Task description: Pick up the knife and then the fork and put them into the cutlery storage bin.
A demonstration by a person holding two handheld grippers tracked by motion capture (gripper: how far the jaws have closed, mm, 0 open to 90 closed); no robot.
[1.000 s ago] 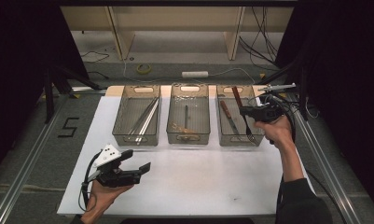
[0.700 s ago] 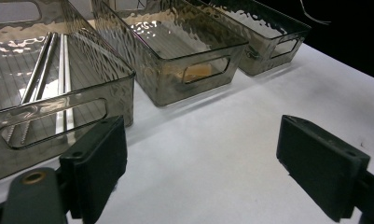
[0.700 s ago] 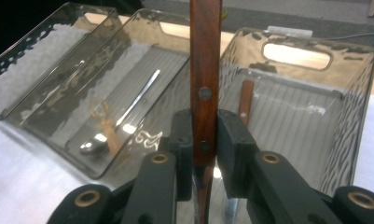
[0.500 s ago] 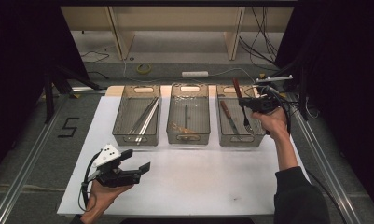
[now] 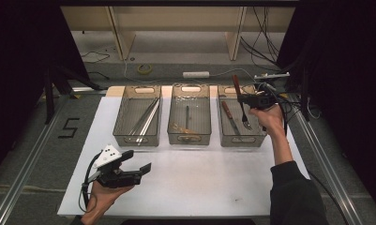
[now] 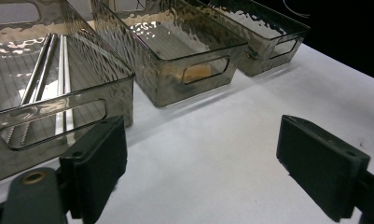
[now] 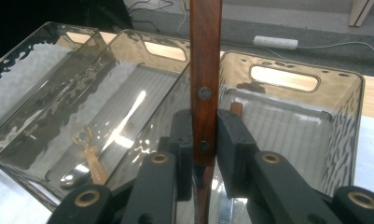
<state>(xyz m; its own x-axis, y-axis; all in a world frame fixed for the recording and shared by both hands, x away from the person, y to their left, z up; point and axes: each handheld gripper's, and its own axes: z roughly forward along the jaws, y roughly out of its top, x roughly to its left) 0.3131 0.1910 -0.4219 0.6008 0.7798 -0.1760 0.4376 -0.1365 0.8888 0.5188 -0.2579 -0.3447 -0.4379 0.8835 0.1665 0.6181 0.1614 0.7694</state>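
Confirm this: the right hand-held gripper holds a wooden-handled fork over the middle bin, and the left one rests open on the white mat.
Wrong bin. In the high view the right hand-held gripper holds the fork over the right-hand bin, not the middle bin. The rest stands: the left hand-held gripper rests open on the white mat.

From above the near edge we look forward and down on the whole table (image 5: 199, 187). The left gripper view sits low and close, facing the bins (image 6: 175, 60) from the front. The right one hovers right above them — the middle bin (image 7: 128, 93) appears in all three.
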